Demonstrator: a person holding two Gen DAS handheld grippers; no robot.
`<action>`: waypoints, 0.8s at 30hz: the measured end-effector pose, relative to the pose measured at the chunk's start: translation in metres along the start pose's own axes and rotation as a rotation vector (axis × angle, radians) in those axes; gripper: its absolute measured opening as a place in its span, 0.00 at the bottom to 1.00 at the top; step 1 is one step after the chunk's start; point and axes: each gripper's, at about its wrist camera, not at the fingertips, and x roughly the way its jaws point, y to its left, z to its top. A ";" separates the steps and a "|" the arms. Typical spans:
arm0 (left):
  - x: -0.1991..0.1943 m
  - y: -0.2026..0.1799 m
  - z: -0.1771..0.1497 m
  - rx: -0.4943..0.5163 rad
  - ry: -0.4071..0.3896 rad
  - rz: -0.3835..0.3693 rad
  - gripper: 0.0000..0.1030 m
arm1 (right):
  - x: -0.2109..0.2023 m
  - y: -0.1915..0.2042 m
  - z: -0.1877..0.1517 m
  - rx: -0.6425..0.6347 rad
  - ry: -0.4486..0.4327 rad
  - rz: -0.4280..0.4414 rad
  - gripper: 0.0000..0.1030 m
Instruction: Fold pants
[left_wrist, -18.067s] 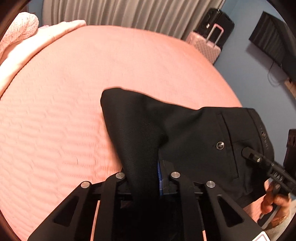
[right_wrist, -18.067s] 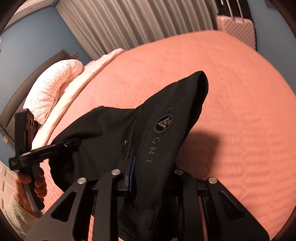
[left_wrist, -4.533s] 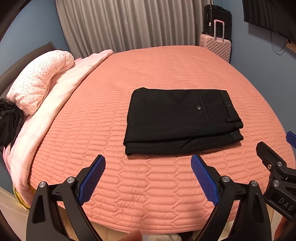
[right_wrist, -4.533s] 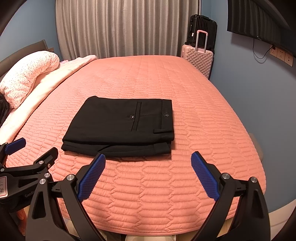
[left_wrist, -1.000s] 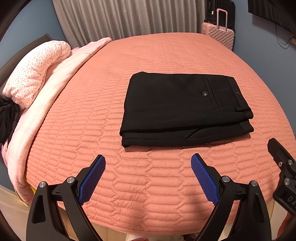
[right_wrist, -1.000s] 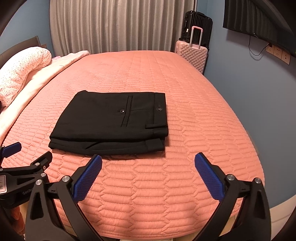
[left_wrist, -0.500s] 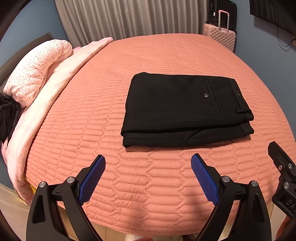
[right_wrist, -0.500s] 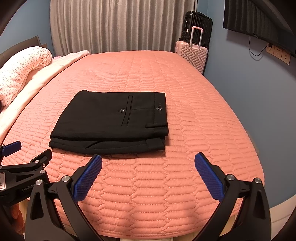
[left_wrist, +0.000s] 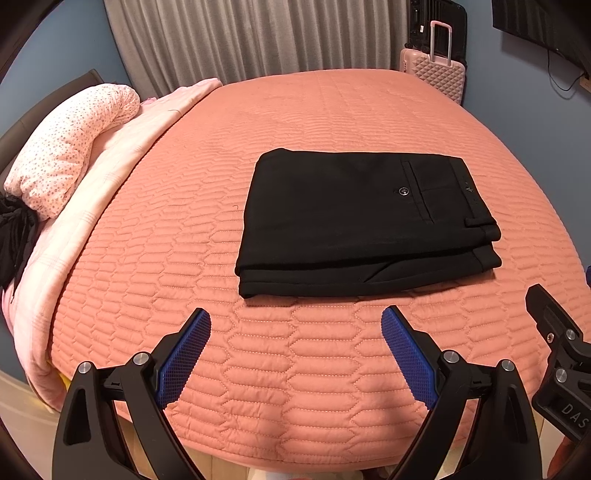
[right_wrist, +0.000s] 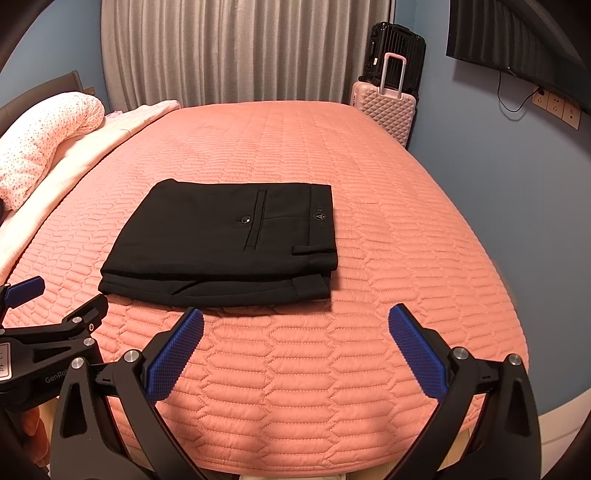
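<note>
Left wrist view: left gripper (left_wrist: 295, 325) hovers level before folded pants (left_wrist: 354, 221), fingers spread, empty; right gripper (right_wrist: 295, 325) likewise.

pants (left_wrist: 362, 218): 1 | suitcases (right_wrist: 384, 107): 2 | pillow (left_wrist: 70, 147): 1 | grippers (left_wrist: 295, 332): 2

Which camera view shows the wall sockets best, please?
The right wrist view. There the wall sockets show as beige plates on the blue wall under the TV, with a cable plugged in. The left wrist view shows only a cut-off beige corner at its right edge.
</note>
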 end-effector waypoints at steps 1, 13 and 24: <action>0.000 0.000 0.000 0.000 -0.001 0.000 0.89 | 0.000 0.000 0.000 -0.001 0.001 -0.001 0.96; -0.002 0.001 0.000 -0.003 -0.003 -0.001 0.89 | -0.001 0.002 0.003 -0.006 -0.005 0.001 0.96; -0.002 0.000 0.001 -0.002 -0.005 -0.004 0.89 | -0.001 0.004 0.004 -0.006 -0.009 0.002 0.96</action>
